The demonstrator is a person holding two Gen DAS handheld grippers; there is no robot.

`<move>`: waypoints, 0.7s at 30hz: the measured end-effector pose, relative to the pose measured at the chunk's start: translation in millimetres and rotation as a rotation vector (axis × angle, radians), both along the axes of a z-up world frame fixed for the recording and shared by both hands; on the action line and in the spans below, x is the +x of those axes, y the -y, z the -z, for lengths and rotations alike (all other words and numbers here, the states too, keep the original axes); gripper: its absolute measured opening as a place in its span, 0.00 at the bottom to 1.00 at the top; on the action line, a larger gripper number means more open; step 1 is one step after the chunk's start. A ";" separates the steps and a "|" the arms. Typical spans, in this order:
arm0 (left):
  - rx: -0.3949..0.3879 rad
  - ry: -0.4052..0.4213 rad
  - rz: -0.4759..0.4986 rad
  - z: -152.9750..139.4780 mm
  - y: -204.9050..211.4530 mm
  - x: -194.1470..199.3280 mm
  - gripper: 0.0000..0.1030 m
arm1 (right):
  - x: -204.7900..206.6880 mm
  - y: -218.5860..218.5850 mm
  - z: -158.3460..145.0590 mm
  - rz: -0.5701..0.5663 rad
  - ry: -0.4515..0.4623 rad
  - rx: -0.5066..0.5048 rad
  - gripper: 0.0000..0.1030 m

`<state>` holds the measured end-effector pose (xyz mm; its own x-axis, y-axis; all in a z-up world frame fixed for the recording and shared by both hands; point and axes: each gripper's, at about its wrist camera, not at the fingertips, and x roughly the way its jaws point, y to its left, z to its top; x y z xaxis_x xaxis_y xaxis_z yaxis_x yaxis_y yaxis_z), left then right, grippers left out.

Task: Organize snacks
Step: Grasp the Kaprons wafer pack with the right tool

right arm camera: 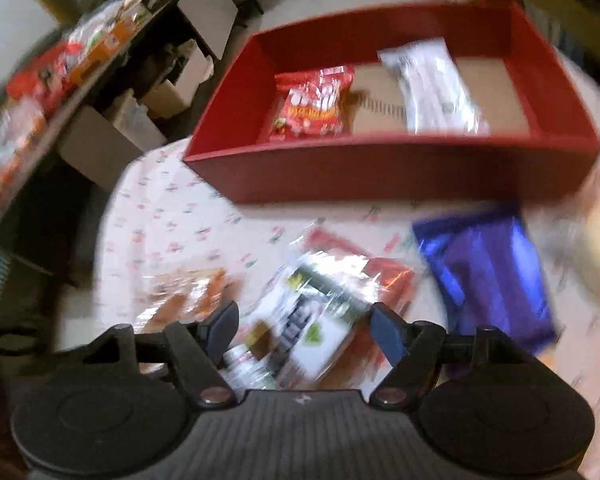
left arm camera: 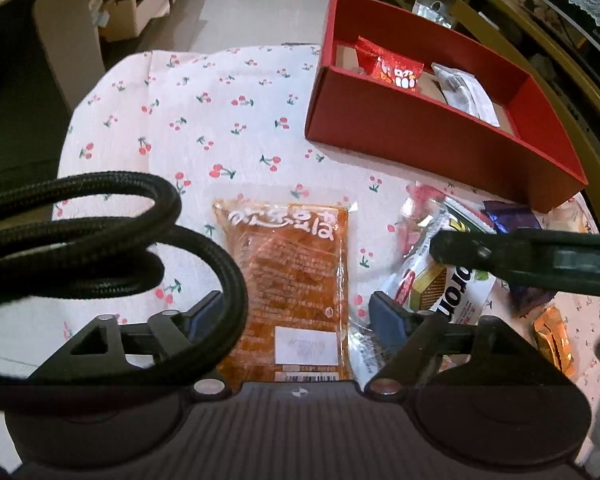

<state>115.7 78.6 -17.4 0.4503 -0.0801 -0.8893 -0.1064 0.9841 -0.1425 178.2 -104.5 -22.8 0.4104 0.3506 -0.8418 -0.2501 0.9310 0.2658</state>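
Observation:
A red box [left arm camera: 420, 136] stands at the back right of the cherry-print tablecloth [left arm camera: 204, 120]; it holds a red snack packet [left arm camera: 392, 68] and a white packet [left arm camera: 464, 92]. My left gripper [left arm camera: 296, 316] is open above an orange snack pouch [left arm camera: 292, 280]. Beside it lie a white-and-green packet [left arm camera: 444, 284], a purple packet [left arm camera: 516, 220] and a small gold packet [left arm camera: 556, 340]. In the blurred right wrist view, my right gripper [right arm camera: 304, 324] is open over the white-and-green packet [right arm camera: 312, 320], with the purple packet [right arm camera: 492, 272] to its right and the red box [right arm camera: 380, 168] beyond.
A black braided cable [left arm camera: 112, 240] loops across the left of the left wrist view. The right gripper's dark body [left arm camera: 540, 260] reaches in from the right. Cardboard boxes [left arm camera: 128, 12] and shelving stand on the floor past the table's far edge.

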 end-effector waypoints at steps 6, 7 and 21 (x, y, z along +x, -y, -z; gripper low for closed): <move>0.015 -0.002 0.023 0.5 3.6 -3.5 0.84 | 1.9 7.3 -11.1 -0.026 0.105 -0.130 0.72; 0.011 -0.002 0.025 0.3 2.7 -3.8 0.84 | 2.6 14.9 -14.7 -0.006 0.096 -0.107 0.72; -0.004 0.008 0.000 1.1 2.0 -7.4 0.86 | -19.2 21.3 -9.2 0.308 -0.091 0.187 0.74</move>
